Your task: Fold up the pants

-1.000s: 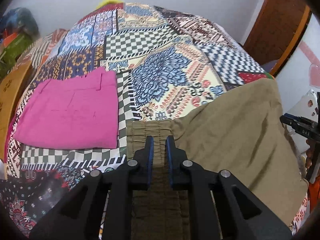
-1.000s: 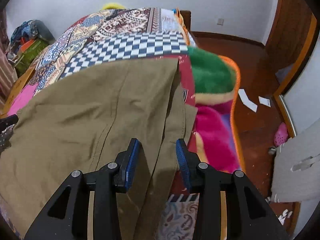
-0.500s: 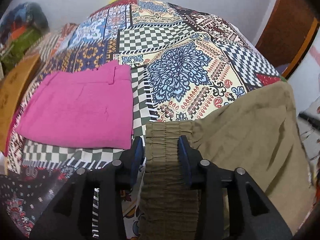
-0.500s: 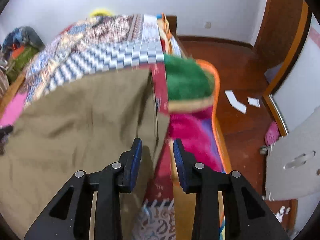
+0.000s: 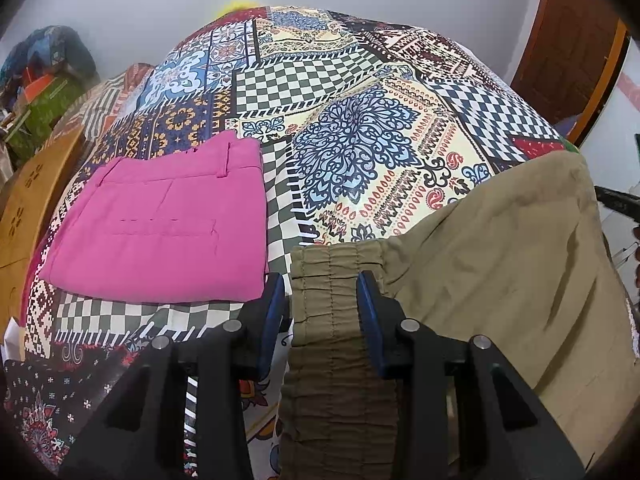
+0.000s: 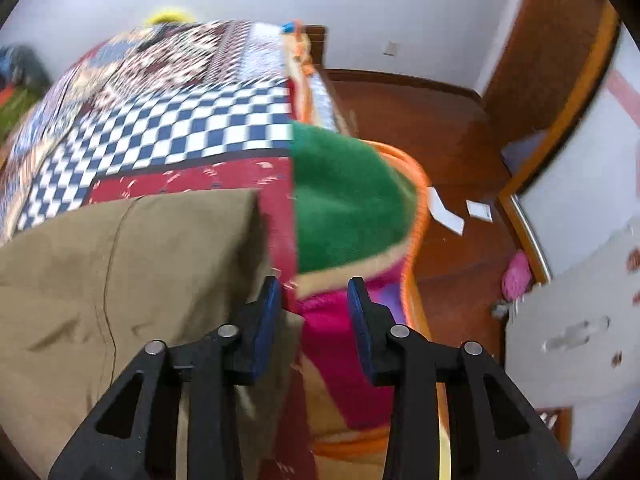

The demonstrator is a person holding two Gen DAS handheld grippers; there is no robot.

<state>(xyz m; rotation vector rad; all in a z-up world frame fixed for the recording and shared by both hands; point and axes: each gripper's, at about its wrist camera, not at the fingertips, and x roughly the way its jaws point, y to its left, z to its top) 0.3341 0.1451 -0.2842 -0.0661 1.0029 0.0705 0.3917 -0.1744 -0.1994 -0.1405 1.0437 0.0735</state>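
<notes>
On the patchwork bedspread [image 5: 360,92] the olive pants [image 5: 500,264] lie folded over, waistband [image 5: 336,280] toward the camera and the far edge [image 6: 240,208] near the bedspread's red patch. Left of the waistband sits a pink pair [image 5: 160,220], already folded small (likely a finished one). The left gripper [image 5: 322,300] is spread wide, straddling the waistband without pinching it; the right gripper [image 6: 314,304] is likewise released, holding nothing, just beside the pants' edge. I judge one fold made; further folds remain.

Left tool [image 5: 322,308] released the olive pants [image 5: 500,272]; right tool [image 6: 314,312] slid off.
</notes>
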